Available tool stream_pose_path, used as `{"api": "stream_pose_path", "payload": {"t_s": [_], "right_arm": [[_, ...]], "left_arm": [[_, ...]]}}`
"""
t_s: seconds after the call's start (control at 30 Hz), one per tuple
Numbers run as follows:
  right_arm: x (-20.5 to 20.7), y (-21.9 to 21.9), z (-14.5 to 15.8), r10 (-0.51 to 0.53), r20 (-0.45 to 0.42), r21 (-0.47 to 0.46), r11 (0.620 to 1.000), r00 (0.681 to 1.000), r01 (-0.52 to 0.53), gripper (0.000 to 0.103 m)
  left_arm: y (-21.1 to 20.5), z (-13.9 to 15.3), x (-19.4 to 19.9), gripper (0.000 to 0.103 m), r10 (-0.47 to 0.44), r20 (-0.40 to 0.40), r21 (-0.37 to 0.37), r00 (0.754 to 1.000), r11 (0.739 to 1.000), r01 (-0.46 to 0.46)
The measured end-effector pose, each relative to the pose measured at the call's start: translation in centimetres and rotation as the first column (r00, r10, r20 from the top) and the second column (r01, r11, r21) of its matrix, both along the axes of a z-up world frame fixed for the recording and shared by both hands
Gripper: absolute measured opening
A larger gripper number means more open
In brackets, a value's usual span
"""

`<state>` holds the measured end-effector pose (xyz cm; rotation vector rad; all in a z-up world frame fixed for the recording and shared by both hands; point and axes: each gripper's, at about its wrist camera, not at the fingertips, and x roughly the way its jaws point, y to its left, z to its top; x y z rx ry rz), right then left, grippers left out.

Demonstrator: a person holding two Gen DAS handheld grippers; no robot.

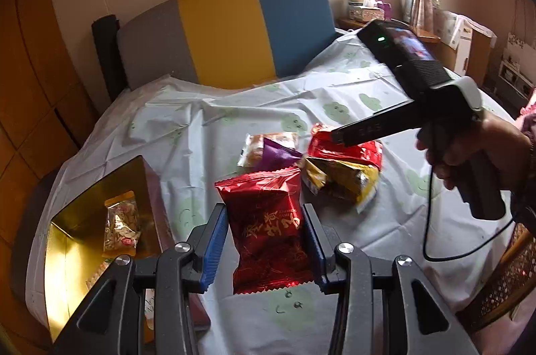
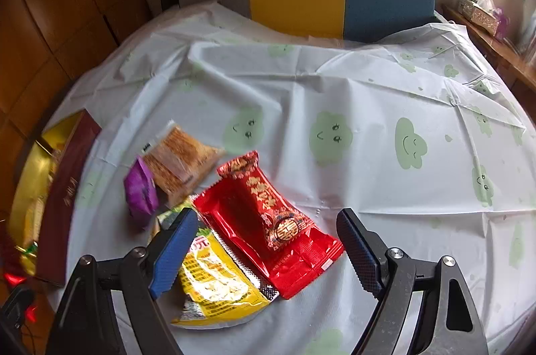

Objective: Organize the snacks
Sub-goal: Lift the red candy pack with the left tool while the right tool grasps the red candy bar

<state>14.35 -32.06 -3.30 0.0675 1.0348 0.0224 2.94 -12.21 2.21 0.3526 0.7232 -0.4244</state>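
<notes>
right of pile (image 2: 241, 237), bare tablecloth (image 2: 385, 87).

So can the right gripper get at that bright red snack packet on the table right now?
Probably yes. The right gripper hangs over the bright red packet with its jaws wide apart and nothing above the packet. The yellow packet lies tucked against it under the left finger and may get pinched too.

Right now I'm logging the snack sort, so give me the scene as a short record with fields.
surface: table with cloud-print cloth
left tongs: shut on dark red snack packet, held above the cloth
right tongs: open, over bright red packet
loose snacks: yellow packet, purple packet, clear-wrapped pastry
container: gold-lined box at the left, one snack bag inside
</notes>
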Motion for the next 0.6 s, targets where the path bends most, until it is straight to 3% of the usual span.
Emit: {"api": "stream_pose_path", "payload": {"t_s": [0.1, 0.17, 0.3, 0.6], "right_arm": [[0.0, 0.2, -0.6, 0.007, -0.016, -0.024, 1.000, 1.000, -0.008, 0.084], [0.1, 0.0, -0.9, 0.008, -0.035, -0.023, 1.000, 0.999, -0.008, 0.076], [0.3, -0.3, -2.0, 0.005, -0.087, -0.042, 0.999, 0.996, -0.009, 0.038], [0.3, -1.2, -2.0, -0.027, -0.098, -0.042, 0.999, 0.995, 0.023, 0.029]], "left_arm": [[-0.2, -0.2, -0.7, 0.044, -0.016, 0.004, 0.006, 1.000, 1.000, 0.016], [-0.4, -0.4, -1.0, 0.044, -0.030, 0.000, 0.005, 1.000, 1.000, 0.030], [-0.8, -0.6, -1.5, 0.044, -0.050, 0.002, 0.009, 0.999, 0.999, 0.050], [-1.3, -1.2, -1.9, 0.044, -0.067, -0.012, 0.011, 0.998, 0.998, 0.067]]}}
